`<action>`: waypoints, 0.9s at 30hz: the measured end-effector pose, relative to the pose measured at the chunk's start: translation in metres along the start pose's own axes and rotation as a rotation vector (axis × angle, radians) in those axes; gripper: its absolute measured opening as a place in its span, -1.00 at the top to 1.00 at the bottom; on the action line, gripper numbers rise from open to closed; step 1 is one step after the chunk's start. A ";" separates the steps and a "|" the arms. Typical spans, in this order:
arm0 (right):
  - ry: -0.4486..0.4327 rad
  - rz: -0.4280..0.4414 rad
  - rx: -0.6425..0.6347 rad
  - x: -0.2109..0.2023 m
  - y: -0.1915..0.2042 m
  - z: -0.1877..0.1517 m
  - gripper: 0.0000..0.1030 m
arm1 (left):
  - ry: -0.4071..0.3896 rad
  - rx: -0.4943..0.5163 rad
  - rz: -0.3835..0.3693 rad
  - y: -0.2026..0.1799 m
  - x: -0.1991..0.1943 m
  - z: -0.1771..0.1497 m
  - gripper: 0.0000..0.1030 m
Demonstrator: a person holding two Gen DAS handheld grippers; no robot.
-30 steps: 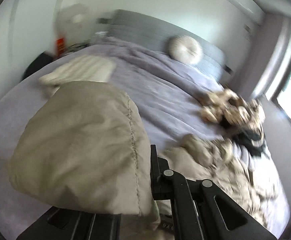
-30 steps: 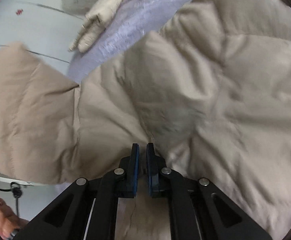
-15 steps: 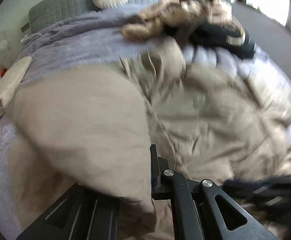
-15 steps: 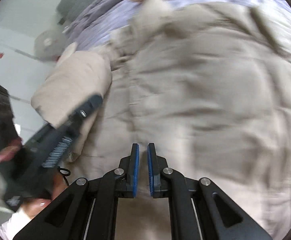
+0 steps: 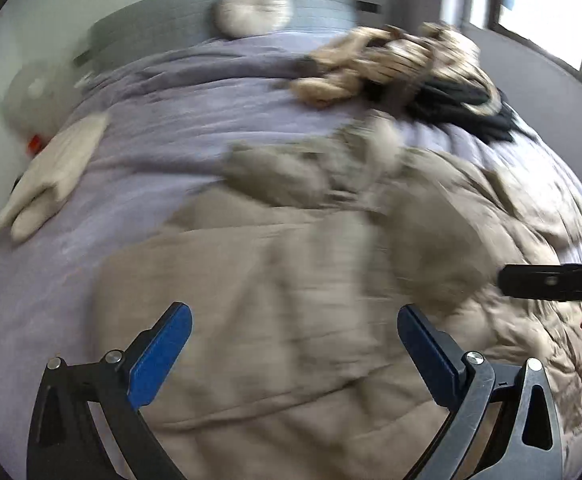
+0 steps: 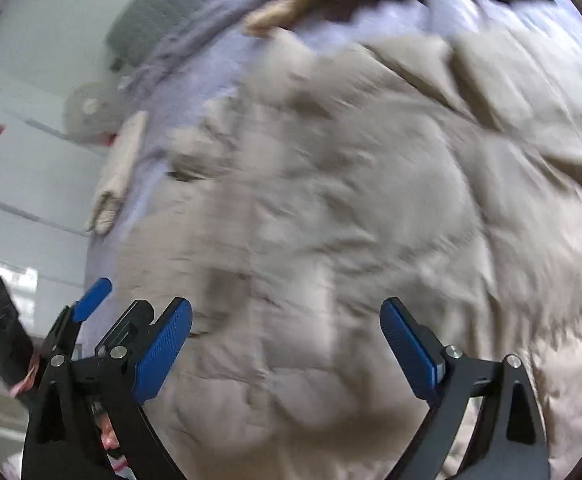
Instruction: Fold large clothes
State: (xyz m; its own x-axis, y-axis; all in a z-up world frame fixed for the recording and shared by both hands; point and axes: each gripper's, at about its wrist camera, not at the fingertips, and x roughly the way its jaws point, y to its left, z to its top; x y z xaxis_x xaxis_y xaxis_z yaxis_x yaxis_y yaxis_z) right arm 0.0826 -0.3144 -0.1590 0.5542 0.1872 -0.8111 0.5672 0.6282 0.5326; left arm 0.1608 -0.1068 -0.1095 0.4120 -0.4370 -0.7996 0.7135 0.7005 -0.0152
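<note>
left gripper [image 5: 294, 328] jaws opening, now wide, blue textured pads [image 5: 159, 356] clear of fabric, nothing pinched. right gripper [image 6: 286, 332] same: jaws opening, wide, nothing pinched. beige quilted puffer coat [image 5: 311, 280], soft and wrinkled with stitched panels, lies spread on the lavender bedspread [image 5: 195, 100], directly ahead of both tools at 12 o'clock and under the fingertips. right gripper's black arm pokes into the left view at 3 o'clock. cream ribbed garment [image 5: 55, 172] at 9 to 10 o'clock, tan-and-black clothes heap [image 5: 403, 68] at 1 o'clock, round tufted cushion [image 5: 251, 8] against the grey headboard [image 5: 151, 36] at 12. motion blur throughout.
</note>
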 end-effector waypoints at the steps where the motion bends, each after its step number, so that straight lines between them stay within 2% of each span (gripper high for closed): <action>1: 0.008 0.029 0.010 0.010 0.006 0.007 -0.87 | 0.011 -0.039 0.004 0.019 -0.001 -0.001 -1.00; 4: 0.041 0.054 0.101 0.046 0.007 0.028 -0.85 | 0.054 -0.189 0.001 0.084 0.005 0.002 -1.00; 5: 0.035 0.041 0.131 0.056 0.005 0.034 -0.58 | 0.060 -0.231 0.004 0.103 0.008 0.002 -1.00; 6: 0.032 0.016 0.140 0.052 0.001 0.029 0.52 | 0.067 -0.292 0.002 0.127 0.013 0.000 -1.00; 7: 0.047 -0.020 0.140 0.059 0.000 0.032 0.94 | 0.074 -0.333 -0.002 0.142 0.019 -0.002 -1.00; 8: 0.043 -0.048 0.140 0.065 -0.001 0.036 0.98 | 0.092 -0.399 -0.024 0.163 0.027 -0.004 -1.00; 9: 0.027 -0.067 0.119 0.066 -0.001 0.035 0.99 | 0.102 -0.434 -0.043 0.174 0.031 -0.007 -1.00; 10: 0.018 -0.106 0.082 0.067 -0.001 0.035 1.00 | 0.118 -0.501 -0.071 0.192 0.042 -0.011 -1.00; 11: 0.008 -0.167 0.036 0.067 -0.002 0.035 1.00 | 0.125 -0.526 -0.082 0.198 0.046 -0.014 -1.00; 13: 0.033 -0.220 0.012 0.062 -0.015 0.024 1.00 | 0.157 -0.583 -0.155 0.215 0.067 -0.019 -1.00; 14: 0.063 -0.194 0.036 0.068 -0.022 0.027 1.00 | 0.176 -0.594 -0.195 0.217 0.076 -0.019 -1.00; 16: 0.108 -0.031 0.149 0.074 -0.033 0.030 0.99 | 0.209 -0.622 -0.237 0.220 0.097 -0.020 -1.00; 17: 0.116 0.011 0.177 0.079 -0.032 0.033 0.93 | 0.219 -0.643 -0.282 0.221 0.108 -0.021 -1.00; 19: 0.118 0.081 0.193 0.094 -0.021 0.038 0.54 | 0.232 -0.684 -0.343 0.224 0.118 -0.018 -1.00; 20: 0.113 0.118 0.200 0.105 -0.014 0.042 -0.15 | 0.234 -0.700 -0.380 0.223 0.122 -0.018 -1.00; 21: 0.107 0.142 0.207 0.111 -0.008 0.043 -0.50 | 0.237 -0.710 -0.415 0.221 0.125 -0.018 -1.00; 26: 0.090 0.160 0.252 0.165 0.017 0.073 -0.47 | 0.261 -0.692 -0.446 0.212 0.132 -0.010 -1.00; 27: 0.089 0.169 0.267 0.167 0.021 0.075 -0.34 | 0.262 -0.696 -0.450 0.212 0.134 -0.008 -1.00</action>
State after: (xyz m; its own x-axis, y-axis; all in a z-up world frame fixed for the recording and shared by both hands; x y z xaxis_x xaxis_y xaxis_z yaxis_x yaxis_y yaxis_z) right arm 0.2330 -0.3268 -0.2655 0.6052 0.3451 -0.7174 0.6178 0.3648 0.6966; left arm 0.3624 -0.0122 -0.2249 -0.0311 -0.6716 -0.7403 0.2328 0.7154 -0.6588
